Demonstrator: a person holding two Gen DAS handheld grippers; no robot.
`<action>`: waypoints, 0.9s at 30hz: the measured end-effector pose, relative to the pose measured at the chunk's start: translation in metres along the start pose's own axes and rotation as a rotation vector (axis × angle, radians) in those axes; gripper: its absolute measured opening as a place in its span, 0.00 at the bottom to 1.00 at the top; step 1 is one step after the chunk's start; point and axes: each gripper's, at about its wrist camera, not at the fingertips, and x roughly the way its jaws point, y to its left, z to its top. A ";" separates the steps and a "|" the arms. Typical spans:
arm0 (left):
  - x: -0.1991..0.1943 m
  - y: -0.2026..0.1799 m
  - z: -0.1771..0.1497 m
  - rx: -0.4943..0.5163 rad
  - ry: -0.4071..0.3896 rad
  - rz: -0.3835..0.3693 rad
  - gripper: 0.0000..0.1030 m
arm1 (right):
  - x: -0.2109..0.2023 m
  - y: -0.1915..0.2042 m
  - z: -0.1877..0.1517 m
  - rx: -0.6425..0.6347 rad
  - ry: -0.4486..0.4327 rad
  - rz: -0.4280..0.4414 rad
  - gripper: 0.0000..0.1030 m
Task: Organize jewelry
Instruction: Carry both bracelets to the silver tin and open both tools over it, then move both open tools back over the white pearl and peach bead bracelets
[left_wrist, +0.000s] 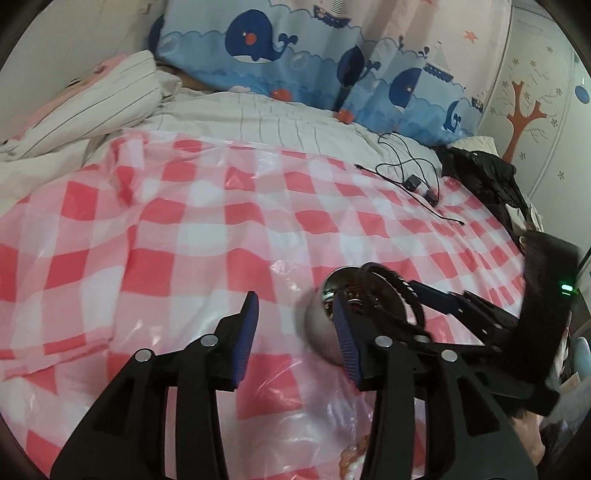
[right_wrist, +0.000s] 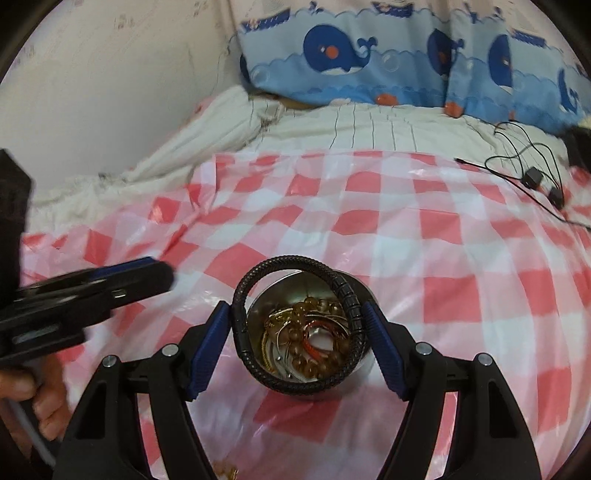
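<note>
Two views, so left wrist first. Your left gripper (left_wrist: 291, 334) had its jaws spread with nothing between them, low in the centre of the frame over the pink checked sheet (left_wrist: 155, 229). The steel bowl (left_wrist: 317, 328) sat just right of it, partly behind your right-hand finger, and the right gripper (left_wrist: 436, 299) came in from the right edge around it. I'd guess you parked the left one beside the bowl to stay out of the way.

Right wrist view: the right gripper (right_wrist: 297, 345) stood wide, straddling the bowl (right_wrist: 364, 373) at lower centre. Whether the pads pressed the wall, I couldn't tell. A black braided bracelet (right_wrist: 258, 280) lay draped over the rim, with amber beads (right_wrist: 314, 363) and gold chains (right_wrist: 273, 332) piled inside, so most of the jewelry looked gathered already. The left gripper (right_wrist: 147, 275) hung blurred at the left edge.
</note>
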 end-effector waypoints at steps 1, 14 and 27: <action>-0.002 0.003 -0.002 -0.006 0.001 0.004 0.40 | 0.003 0.001 -0.001 -0.015 0.012 -0.020 0.71; -0.036 -0.005 -0.092 -0.034 0.048 0.040 0.51 | -0.095 -0.011 -0.115 0.115 0.001 -0.046 0.75; -0.046 -0.006 -0.146 -0.069 -0.011 0.103 0.63 | -0.090 -0.016 -0.147 0.189 0.028 -0.072 0.86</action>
